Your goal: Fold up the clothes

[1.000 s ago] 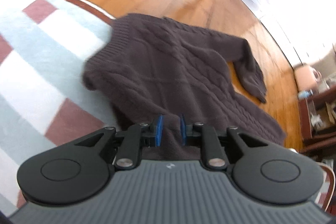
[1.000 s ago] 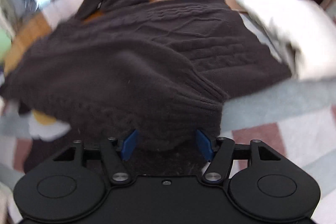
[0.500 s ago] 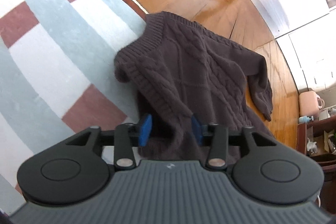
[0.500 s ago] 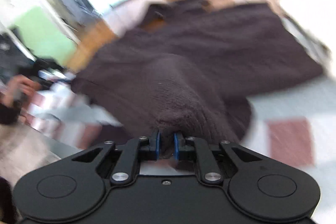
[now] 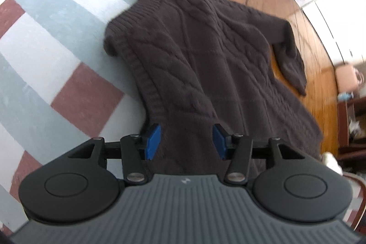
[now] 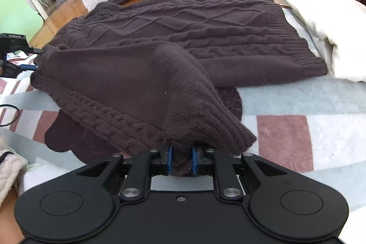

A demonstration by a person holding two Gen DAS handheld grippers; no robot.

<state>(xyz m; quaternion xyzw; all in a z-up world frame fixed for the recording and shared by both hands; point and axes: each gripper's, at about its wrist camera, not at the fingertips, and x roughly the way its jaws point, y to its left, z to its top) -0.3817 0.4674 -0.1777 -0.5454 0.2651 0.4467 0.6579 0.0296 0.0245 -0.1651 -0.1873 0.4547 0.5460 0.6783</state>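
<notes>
Four blue fingers (image 5: pixel 153 141), one brown sweater (image 6: pixel 173 42), one white cloth (image 6: pixel 324 22)

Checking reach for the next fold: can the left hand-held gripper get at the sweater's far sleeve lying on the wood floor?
Probably yes. The sleeve lies exposed with nothing on it. The left hand-held gripper is opening over the sweater, its blue pads not pressing the knit, so it looks free to go.

Dark brown cable-knit sweater (image 6: pixel 183 38) on checked rug (image 6: pixel 297 106), folded cuff pinched by right hand-held gripper (image 6: pixel 181 162), jaws opening; white cushion (image 6: pixel 324 22) beside.
</notes>
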